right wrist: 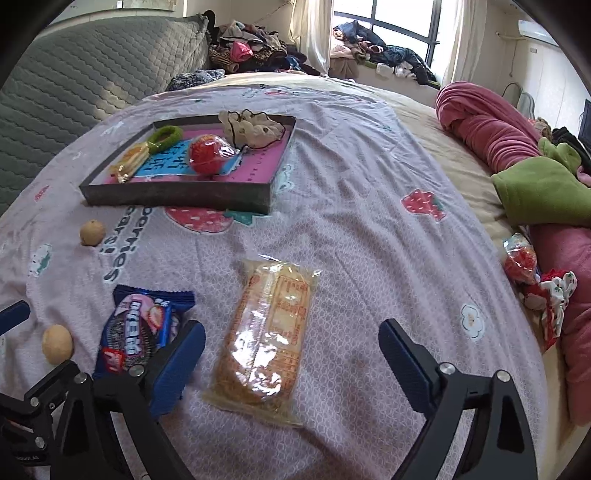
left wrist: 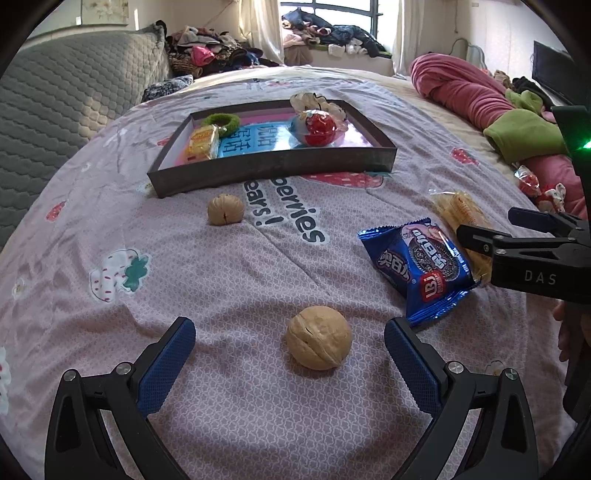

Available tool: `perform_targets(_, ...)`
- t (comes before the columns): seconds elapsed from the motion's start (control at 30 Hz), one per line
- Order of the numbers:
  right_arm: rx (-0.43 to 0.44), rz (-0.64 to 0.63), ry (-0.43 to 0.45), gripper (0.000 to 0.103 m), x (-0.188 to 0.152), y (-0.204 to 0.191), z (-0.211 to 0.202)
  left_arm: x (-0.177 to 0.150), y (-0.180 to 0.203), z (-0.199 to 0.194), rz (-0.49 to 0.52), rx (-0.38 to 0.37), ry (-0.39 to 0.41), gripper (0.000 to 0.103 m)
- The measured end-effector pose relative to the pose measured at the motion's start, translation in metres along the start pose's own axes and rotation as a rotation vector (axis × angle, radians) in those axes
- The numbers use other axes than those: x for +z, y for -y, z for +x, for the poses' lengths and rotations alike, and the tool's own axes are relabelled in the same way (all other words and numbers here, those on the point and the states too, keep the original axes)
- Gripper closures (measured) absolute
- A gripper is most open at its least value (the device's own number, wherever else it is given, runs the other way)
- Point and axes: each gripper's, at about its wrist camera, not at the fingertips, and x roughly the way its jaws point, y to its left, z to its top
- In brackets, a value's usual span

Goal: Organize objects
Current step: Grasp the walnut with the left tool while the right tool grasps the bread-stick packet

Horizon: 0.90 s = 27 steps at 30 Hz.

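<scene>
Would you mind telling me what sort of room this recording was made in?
Most likely a lived-in bedroom: the objects lie on a bed with a strawberry-print sheet, a quilted grey headboard stands behind it, and clothes are heaped by the curtained window.

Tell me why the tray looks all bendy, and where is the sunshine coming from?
Left wrist view: the fisheye lens curves the tray; black corners frame the picture. Right wrist view: daylight comes through the window, which is glared white, and the packet of crackers shines with glare.

bright window (left wrist: 325,14) daylight, sharp, fisheye-warped dark edges
</scene>
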Motion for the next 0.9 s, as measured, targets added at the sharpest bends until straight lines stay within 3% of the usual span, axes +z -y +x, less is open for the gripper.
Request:
perform_targets(0.1,0.002,0.001,-0.005,0.020,0.000,0.000,0.004,-0.001,-0.001,0.005,-0.006,0.001,-0.011,0.005)
perform_targets(0.17,0.006,-0.005,-0.011,0.027,0.000,-0.002,0.007,-0.001,-0.001,0.008,-0.012,0.004,-0.017,0.020)
perform_targets(0.3,0.025,-0.009,-0.016,0.040,-0.003,-0.005,0.009,-0.001,-0.001,0.009,-0.021,-0.013,-0.023,0.031)
perform_targets(0.4,0.041,-0.020,-0.014,0.053,-0.003,-0.008,0.008,-0.001,0.001,0.008,-0.025,-0.028,-0.025,0.045)
perform_targets(0.53,0.062,-0.016,-0.010,0.058,-0.004,-0.008,0.006,-0.001,0.003,0.006,-0.031,-0.047,-0.023,0.067)
perform_targets(0.9,0.091,-0.015,0.070,0.061,0.002,-0.008,-0.031,0.001,0.004,-0.009,-0.026,-0.023,-0.011,0.069)
